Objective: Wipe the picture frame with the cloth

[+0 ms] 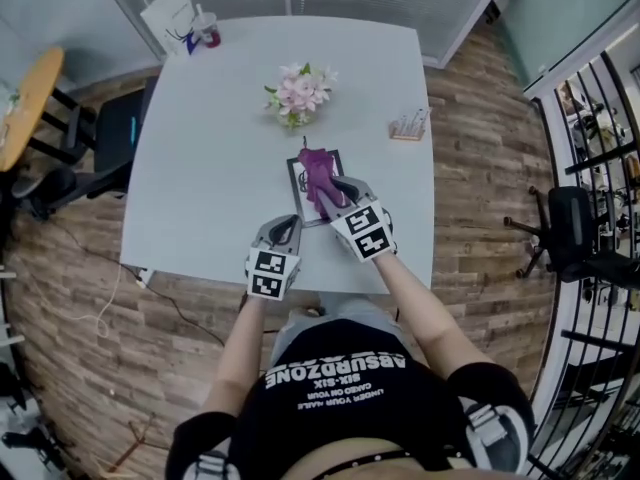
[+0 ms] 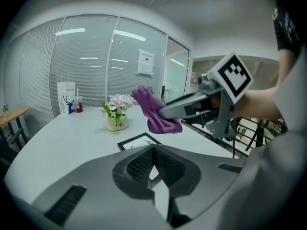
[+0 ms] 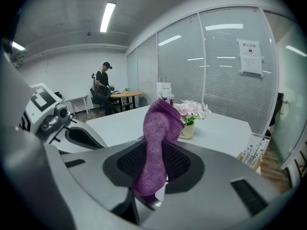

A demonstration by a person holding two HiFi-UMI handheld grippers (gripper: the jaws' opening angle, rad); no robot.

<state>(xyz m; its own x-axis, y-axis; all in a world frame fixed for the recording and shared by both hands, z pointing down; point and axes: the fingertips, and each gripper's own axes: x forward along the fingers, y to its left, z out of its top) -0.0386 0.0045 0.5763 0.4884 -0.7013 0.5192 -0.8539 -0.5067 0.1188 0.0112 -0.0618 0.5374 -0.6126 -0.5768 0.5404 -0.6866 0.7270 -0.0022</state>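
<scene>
A black picture frame point(image 1: 300, 176) lies flat on the white table point(image 1: 200, 168), near its front edge. My right gripper point(image 1: 335, 192) is shut on a purple cloth point(image 1: 318, 171), which it holds over the frame. In the left gripper view the cloth point(image 2: 156, 113) hangs from the right gripper point(image 2: 167, 111) a little above the frame point(image 2: 136, 141). In the right gripper view the cloth point(image 3: 157, 143) stands up between the jaws. My left gripper point(image 1: 287, 228) hovers just left of the frame's near corner, jaws together and holding nothing.
A pot of pink flowers point(image 1: 298, 93) stands behind the frame. A small wooden holder point(image 1: 410, 126) sits at the table's right edge, and a white paper bag point(image 1: 168, 13) and a cup point(image 1: 207, 30) at the far left corner. Chairs point(image 1: 110, 133) stand left; a person point(image 3: 101, 87) is far off.
</scene>
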